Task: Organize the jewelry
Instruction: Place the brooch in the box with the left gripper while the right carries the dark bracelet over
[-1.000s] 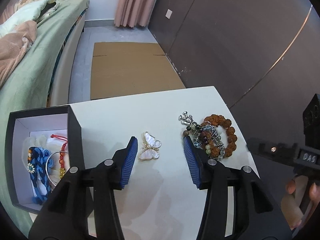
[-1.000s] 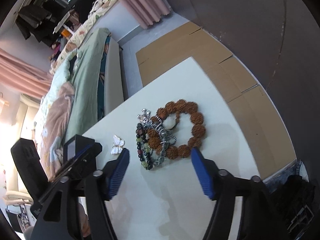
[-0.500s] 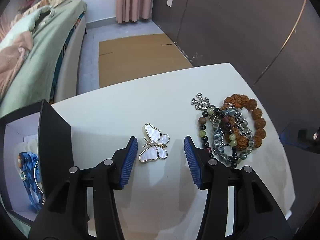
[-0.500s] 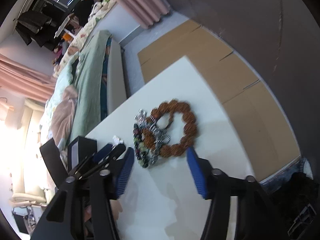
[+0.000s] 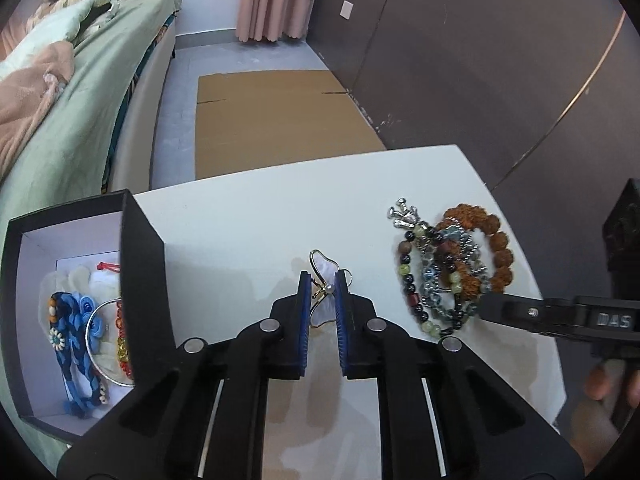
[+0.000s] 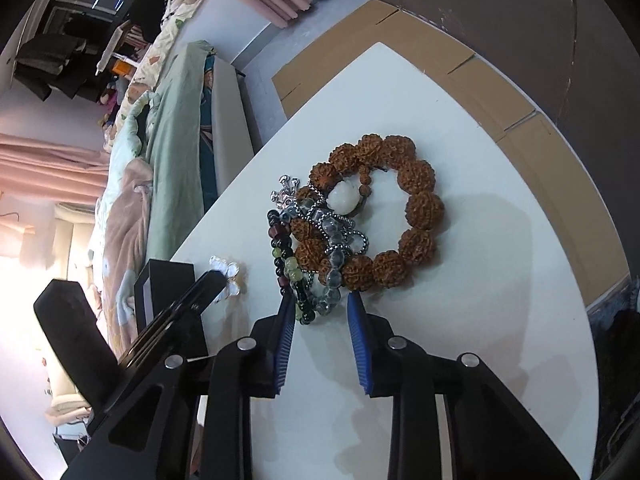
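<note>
A pearl-white butterfly brooch [image 5: 321, 263] with a gold rim lies on the white table [image 5: 240, 228]. My left gripper [image 5: 322, 280] is closing and its blue pads pinch the brooch from both sides. To its right is a pile of bracelets [image 5: 452, 268]: a big brown seed-bead one [image 6: 416, 204], a clear-bead one [image 6: 334, 280] and a dark and green bead strand [image 6: 290, 264]. My right gripper [image 6: 320, 300] is closing with the near end of the pile between its pads. A small gap still shows beside the right pad.
An open black box [image 5: 142, 248] with a white lining stands at the table's left edge, holding a blue braided bracelet [image 5: 72, 344], a silver bangle and a red strand. A bed [image 5: 80, 100] and flat cardboard [image 5: 276, 120] lie beyond the table. A hand [image 5: 600, 384] holds the right gripper.
The left jaws have closed from wide apart onto the butterfly brooch. The right gripper has come down to the bracelet pile and its jaws have narrowed around the pile's near end.
</note>
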A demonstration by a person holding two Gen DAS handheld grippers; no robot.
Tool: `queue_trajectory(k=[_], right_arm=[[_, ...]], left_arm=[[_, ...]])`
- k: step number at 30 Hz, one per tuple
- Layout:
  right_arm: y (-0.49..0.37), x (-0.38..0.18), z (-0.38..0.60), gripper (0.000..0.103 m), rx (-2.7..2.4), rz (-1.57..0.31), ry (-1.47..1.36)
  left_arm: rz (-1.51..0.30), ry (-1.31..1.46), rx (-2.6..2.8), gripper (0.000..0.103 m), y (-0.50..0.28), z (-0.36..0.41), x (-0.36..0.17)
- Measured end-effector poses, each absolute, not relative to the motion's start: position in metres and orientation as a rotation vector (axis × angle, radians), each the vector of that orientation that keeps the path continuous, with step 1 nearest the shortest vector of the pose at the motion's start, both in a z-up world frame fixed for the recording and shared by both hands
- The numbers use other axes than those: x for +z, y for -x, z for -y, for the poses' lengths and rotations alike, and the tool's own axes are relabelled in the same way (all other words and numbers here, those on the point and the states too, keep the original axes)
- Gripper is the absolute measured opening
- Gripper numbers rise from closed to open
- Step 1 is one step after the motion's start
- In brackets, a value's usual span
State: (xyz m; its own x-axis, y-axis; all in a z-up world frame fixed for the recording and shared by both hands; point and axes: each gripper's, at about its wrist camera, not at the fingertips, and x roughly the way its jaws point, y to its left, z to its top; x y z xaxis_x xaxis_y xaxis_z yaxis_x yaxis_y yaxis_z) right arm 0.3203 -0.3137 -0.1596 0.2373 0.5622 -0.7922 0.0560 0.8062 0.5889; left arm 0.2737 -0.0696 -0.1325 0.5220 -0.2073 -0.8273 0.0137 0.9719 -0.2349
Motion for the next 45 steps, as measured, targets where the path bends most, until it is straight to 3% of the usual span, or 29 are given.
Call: queue_trajectory(k=[3,5,7,25,45], right_arm=[[-0.322,-0.162,0.31,0.024,0.359,-1.299,-0.576],[-0.323,-0.162,0.309,0.013,0.351,-1.292,-0.599],[-0.323,-0.162,0.309,0.009,0.349,-1.284,-0.619],[-0.301,-0.079,0.295,0.008,0.565,-1.009,-0.672],[-0.279,-0.042,0.244,0.008,0.752,-0.876,-0.672]], left_arm=[[-1.004,0.243,-0.153,0.012,-0.271,0.065,-0.125],[-1.002,0.277,-0.172,0.012,-0.269,0.059,-0.121],[-0.997,0.324,-0.193,0.012,-0.265,0.052,-0.115],[-0.892,0.405,-0.171,0.012,-0.232,-0.007,-0.068],[-0.863,0.442,-0.12,0.012,-0.202,-0.069,-0.056]])
